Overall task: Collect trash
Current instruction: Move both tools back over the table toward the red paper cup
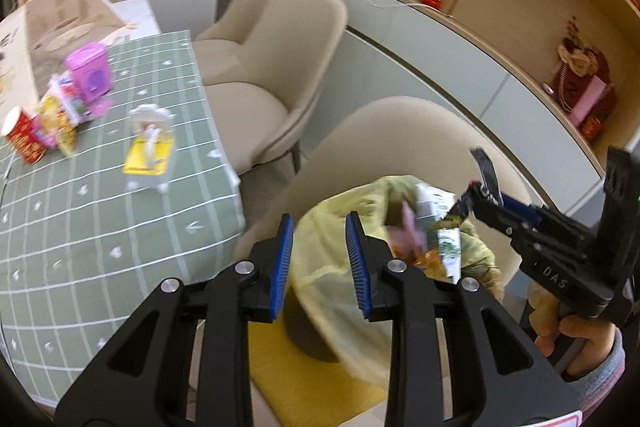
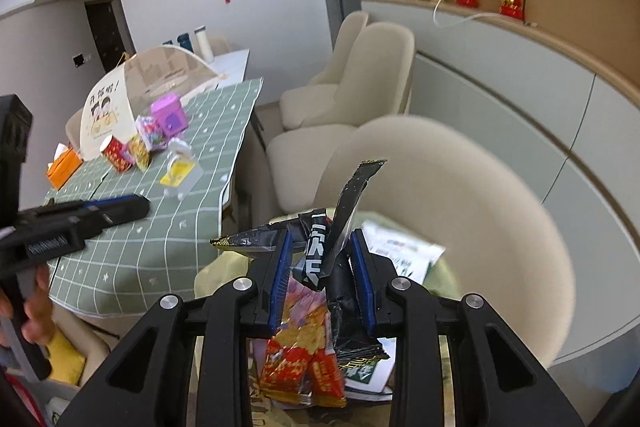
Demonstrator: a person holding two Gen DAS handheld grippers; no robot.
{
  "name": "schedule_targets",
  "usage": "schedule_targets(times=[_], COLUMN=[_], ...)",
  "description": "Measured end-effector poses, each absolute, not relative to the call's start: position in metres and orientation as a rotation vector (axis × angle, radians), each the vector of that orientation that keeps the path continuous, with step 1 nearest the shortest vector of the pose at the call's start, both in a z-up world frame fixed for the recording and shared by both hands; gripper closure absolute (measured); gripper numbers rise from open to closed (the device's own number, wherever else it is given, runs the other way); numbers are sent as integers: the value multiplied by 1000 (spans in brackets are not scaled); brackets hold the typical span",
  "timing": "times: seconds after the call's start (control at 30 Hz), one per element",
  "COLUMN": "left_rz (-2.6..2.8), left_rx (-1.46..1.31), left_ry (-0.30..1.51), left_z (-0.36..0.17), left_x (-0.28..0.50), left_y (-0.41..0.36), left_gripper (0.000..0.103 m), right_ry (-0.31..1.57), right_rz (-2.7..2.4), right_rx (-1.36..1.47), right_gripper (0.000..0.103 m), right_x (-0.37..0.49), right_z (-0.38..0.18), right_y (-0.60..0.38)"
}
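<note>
1. right gripper [image 2: 323,269]: jaws partly closed on a crumpled black snack wrapper [image 2: 342,227], which we see pinched between the blue pads, its loose ends sticking up and out to the side.
2. left gripper [image 1: 320,263]: jaws partly apart with nothing between the pads; we see the bag's yellow-green film behind the gap, not in it.
3. trash bag [image 1: 340,307]: a thin yellow-green liner open below both grippers, beside a beige chair [image 2: 460,211]. it already holds a red snack packet [image 2: 304,363], a pinkish wrapper and a white-and-green carton [image 1: 448,247].
4. remaining trash: on the green checked tablecloth [image 1: 100,227] lie a red paper cup [image 1: 24,139], a yellow packet [image 1: 60,123], a purple box [image 1: 90,73] and a clear pack with a yellow insert [image 1: 150,151], all well apart from the bag.
5. handling, as we judge it: the wrapper is light, limp foil, likely slick. a pinch across its bunched middle holds best; loose ends may catch the bag's rim. the liner is soft and collapses easily, so its edge wants holding open.
</note>
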State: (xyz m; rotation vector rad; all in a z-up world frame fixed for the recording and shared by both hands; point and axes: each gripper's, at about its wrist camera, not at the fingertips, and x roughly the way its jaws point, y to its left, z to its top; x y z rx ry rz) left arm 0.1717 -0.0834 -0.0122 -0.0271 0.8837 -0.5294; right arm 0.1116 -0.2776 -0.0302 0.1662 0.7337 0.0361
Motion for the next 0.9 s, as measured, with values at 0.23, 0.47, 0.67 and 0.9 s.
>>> schedule_targets(times=[0.23, 0.47, 0.67, 0.9], left_rz=[-435, -373, -358, -340], left_rx=[-54, -93, -117, -136], left_ry=[879, 900, 907, 906], left_z=[-11, -17, -23, -26], left_x=[169, 172, 172, 176], left_y=[-43, -11, 4, 21], left_gripper=[76, 76, 76, 76], right_ry=[778, 795, 783, 763], right_rz=[53, 28, 38, 103], right_rx=[161, 161, 167, 158], right_gripper=[74, 65, 65, 65], right_x=[114, 112, 112, 126], right_z=[-48, -51, -41, -28], right_y=[-270, -270, -263, -233])
